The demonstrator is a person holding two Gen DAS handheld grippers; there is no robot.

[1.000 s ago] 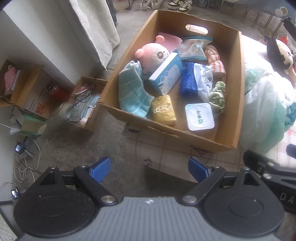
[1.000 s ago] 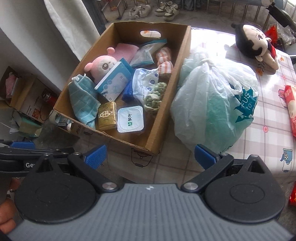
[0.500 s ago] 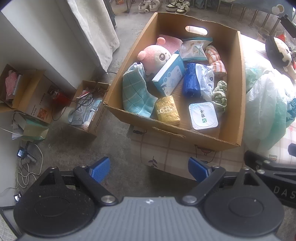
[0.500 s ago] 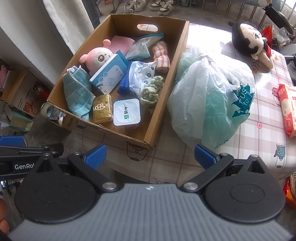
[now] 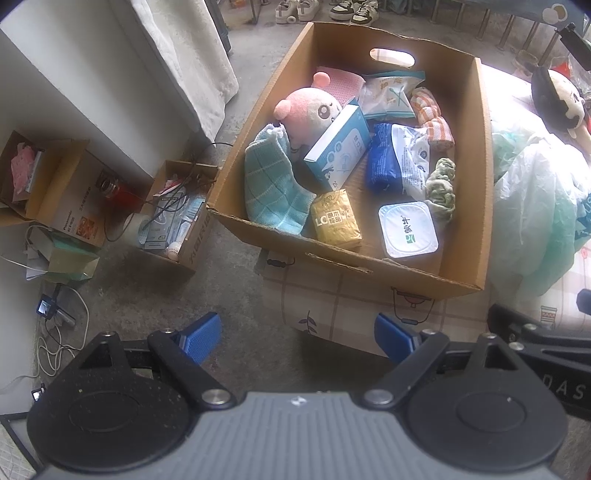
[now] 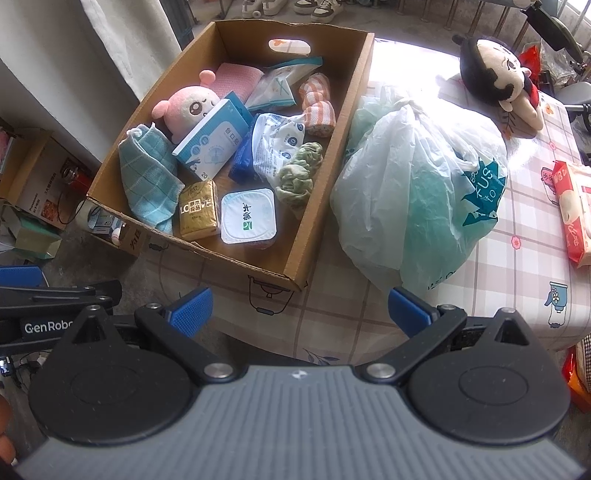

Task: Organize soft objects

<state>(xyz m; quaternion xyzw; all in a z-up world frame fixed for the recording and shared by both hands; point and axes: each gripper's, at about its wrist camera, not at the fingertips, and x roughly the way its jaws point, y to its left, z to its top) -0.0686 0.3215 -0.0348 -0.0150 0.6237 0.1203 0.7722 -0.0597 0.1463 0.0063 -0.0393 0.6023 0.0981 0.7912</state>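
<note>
A cardboard box (image 5: 484, 192) (image 6: 328, 177) stands on the table's left end. It holds a pink plush (image 5: 308, 110) (image 6: 190, 107), a teal cloth (image 5: 273, 184) (image 6: 151, 181), an orange striped cloth (image 6: 317, 107), a green scrunched cloth (image 6: 299, 171), packets and a white tub (image 6: 248, 216). A tied plastic bag (image 6: 417, 177) lies right of the box. A black-haired doll (image 6: 498, 81) lies at the table's far side. My left gripper (image 5: 297, 336) and right gripper (image 6: 299, 308) are open, empty, and held back near the table's front edge.
A red-and-white packet (image 6: 572, 206) lies at the table's right edge. On the floor to the left are small open cartons (image 5: 177, 221) with clutter, cables (image 5: 55, 332) and a white curtain (image 5: 177, 55). Shoes (image 5: 325, 9) sit beyond the box.
Both grippers have drawn back and risen a little, so the box and table appear farther away. Both stay open. No object has moved.
</note>
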